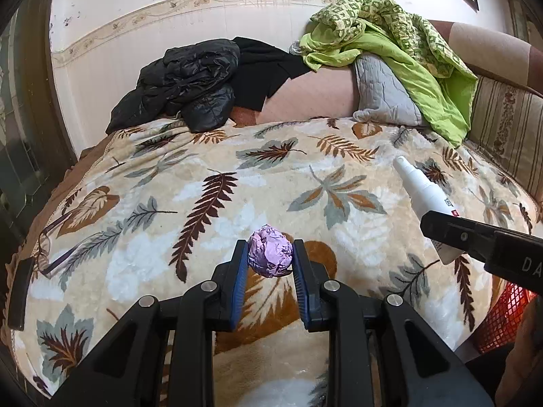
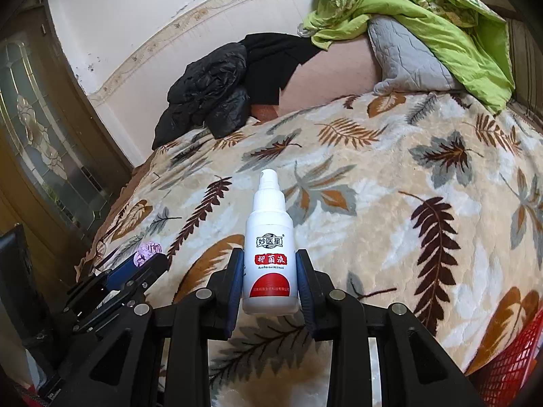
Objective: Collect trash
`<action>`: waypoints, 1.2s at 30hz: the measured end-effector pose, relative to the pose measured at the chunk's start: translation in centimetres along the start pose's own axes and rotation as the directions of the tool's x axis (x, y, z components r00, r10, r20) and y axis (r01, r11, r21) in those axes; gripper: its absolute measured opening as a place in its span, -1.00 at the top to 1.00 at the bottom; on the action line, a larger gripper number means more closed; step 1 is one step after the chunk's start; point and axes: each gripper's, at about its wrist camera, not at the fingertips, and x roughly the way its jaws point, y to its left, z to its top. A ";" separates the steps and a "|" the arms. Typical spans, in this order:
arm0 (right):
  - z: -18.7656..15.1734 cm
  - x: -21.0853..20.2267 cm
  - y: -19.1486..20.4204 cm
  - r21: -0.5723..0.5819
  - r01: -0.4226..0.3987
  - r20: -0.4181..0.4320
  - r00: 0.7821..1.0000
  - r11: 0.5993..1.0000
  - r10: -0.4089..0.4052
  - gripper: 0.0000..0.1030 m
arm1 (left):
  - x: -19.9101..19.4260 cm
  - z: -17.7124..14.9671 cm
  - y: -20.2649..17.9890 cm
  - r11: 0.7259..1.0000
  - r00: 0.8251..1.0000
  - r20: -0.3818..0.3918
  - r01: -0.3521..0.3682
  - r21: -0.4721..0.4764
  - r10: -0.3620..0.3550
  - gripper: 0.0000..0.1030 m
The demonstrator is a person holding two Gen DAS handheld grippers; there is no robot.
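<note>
Left gripper (image 1: 269,254): clenched on a crumpled purple paper ball (image 1: 270,255), its blue pads pressed against both sides of the wad, which was held clear above the leaf-patterned blanket (image 1: 217,183) near the bed's front edge.
Right gripper (image 2: 269,268): grasped a white spray bottle (image 2: 269,251) around its lower body, nozzle pointing away from the camera toward the far end of the bed; the label bore red and black print.
Spray bottle from the left wrist view: it showed at the right side, slanting up and left out of the black finger of the right gripper, above the blanket's right part.
Paper ball from the right wrist view: it peeked out at the lower left, between the left gripper's fingers, beside the bed's left edge.
Red mesh basket (image 2: 509,366): sat off the bed's front right corner, only partly in view.
Black jacket (image 1: 183,81): lay heaped at the far left corner of the bed, against the wall.
Green patterned quilt (image 1: 390,40): was bunched at the far right corner, draped over a grey quilted pillow (image 1: 383,91).
Eyeglasses (image 1: 51,244): lay on the blanket at the bed's left edge.
</note>
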 end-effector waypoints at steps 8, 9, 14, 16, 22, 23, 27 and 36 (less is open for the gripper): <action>0.0 0.8 -0.4 0.014 0.006 -0.018 1.000 1.000 -0.005 0.37 | 1.1 -0.3 -0.3 1.000 1.000 -0.007 0.001 0.008 -0.001 0.52; 0.0 0.9 -0.5 0.018 0.005 -0.021 1.000 1.000 -0.005 0.37 | 1.2 -0.2 -0.3 1.000 1.000 -0.008 0.003 0.008 -0.003 0.52; 0.0 1.5 -0.9 0.035 0.006 -0.036 0.999 0.999 -0.005 0.37 | 1.9 -0.2 -0.3 1.000 1.000 -0.018 0.009 0.004 -0.008 0.53; 0.0 1.6 -0.9 0.035 0.006 -0.036 0.999 0.999 -0.005 0.37 | 2.0 -0.2 -0.3 1.000 1.000 -0.018 0.009 0.003 -0.009 0.52; 0.1 1.9 -1.1 0.039 0.007 -0.037 0.999 0.999 -0.005 0.37 | 2.5 -0.2 -0.5 1.000 0.999 -0.025 0.021 0.000 -0.021 0.52; 0.1 1.9 -1.1 0.040 0.006 -0.037 0.999 0.999 -0.005 0.37 | 2.6 -0.2 -0.6 1.000 0.999 -0.026 0.027 -0.001 -0.027 0.52; 0.3 1.8 -1.4 0.053 0.002 -0.028 1.000 0.999 0.000 0.37 | 2.6 -0.1 -0.8 0.997 0.997 -0.023 0.072 -0.016 -0.072 0.53; 0.4 -0.5 -2.0 0.084 -0.014 -0.001 1.000 0.996 0.014 0.37 | 1.2 0.5 -1.2 0.978 0.980 -0.002 0.199 -0.067 -0.199 0.53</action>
